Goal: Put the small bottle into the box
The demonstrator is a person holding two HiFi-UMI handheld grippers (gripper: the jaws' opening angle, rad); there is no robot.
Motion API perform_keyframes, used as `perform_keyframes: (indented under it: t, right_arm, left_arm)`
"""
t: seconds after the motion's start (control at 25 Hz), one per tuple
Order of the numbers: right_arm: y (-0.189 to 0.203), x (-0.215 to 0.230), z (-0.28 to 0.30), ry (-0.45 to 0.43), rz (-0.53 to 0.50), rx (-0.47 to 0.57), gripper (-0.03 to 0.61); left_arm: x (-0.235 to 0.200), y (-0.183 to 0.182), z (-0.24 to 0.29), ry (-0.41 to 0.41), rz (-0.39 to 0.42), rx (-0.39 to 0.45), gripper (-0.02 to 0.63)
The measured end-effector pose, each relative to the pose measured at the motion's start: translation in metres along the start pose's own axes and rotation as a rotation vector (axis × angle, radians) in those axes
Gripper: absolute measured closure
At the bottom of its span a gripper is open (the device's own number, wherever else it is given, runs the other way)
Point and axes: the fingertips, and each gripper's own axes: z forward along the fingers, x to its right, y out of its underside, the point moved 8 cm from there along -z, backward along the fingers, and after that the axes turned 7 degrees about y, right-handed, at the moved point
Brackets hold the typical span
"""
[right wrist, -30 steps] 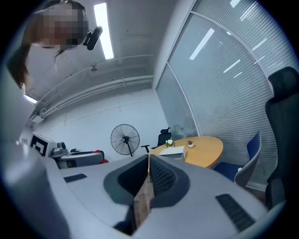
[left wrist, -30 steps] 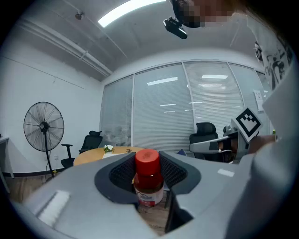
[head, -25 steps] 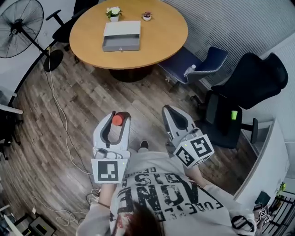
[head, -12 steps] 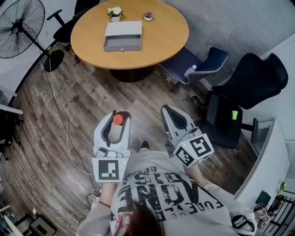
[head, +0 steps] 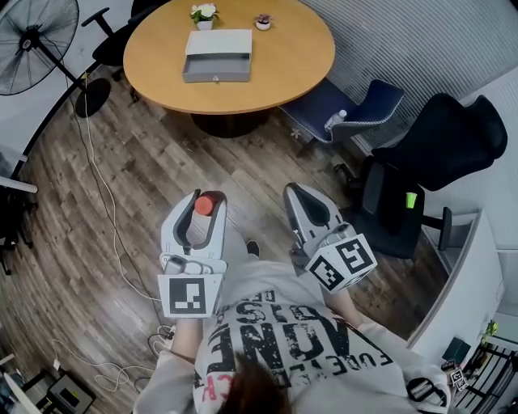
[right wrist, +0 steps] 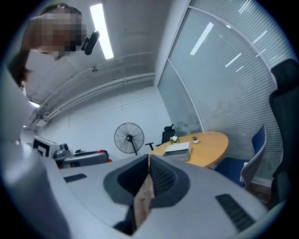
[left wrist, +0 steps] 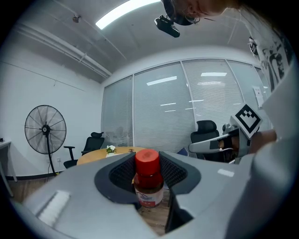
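- Grip comes first: the left hand-held gripper (head: pixel 202 202) is clamped on a small amber bottle (head: pixel 204 205) with a red screw cap and a white label. In the left gripper view its dark ribbed pads press the bottle (left wrist: pixel 148 184) from both sides.
- The bottle stands upright between the jaws, and its red cap rises above the pads.
- The bottle is in the air in front of the person's chest, above the brown wood-plank floor (head: pixel 137 178) and well apart from the table.
- The right hand-held gripper (head: pixel 298 198) is held beside the left one at about the same height. Its jaws are together at the tips with nothing between them. In its own view (right wrist: pixel 148 161) only a sliver of floor shows below the meeting point.
- Each hand-held gripper carries a white cube with black square markers at its rear (head: pixel 192 295) (head: pixel 341 263).
- A flat grey rectangular box (head: pixel 217 55) lies on the round tan wooden tabletop (head: pixel 291 57), far ahead of both grippers. The right gripper view shows it too (right wrist: pixel 177 149).
- Two small potted plants (head: pixel 204 13) (head: pixel 262 21) stand just beyond the box on the tabletop.
- A black pedestal fan (head: pixel 36 40) stands to the left of the table, and a thin cable trails over the floor from it.
- A blue chair (head: pixel 340 113) sits right of the table, and a black office chair (head: pixel 437 154) stands farther right.
- The person wears a grey T-shirt (head: pixel 299 340) with dark print.
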Motion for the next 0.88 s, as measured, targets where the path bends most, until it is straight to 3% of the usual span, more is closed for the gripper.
perform_keyframes:
  t: [0.4, 0.88]
  right_arm:
    - [-0.005, 0.000, 0.039, 0.026, -0.012, -0.018, 0.563]
    - [-0.046, -0.013, 0.151, 0.068, -0.015, 0.029, 0.563]
  left_arm:
    - [-0.042, 0.001, 0.023, 0.016, -0.001, 0.016, 0.454]
    - [-0.147, -0.033, 0.086, 0.091, 0.012, 0.046, 0.454]
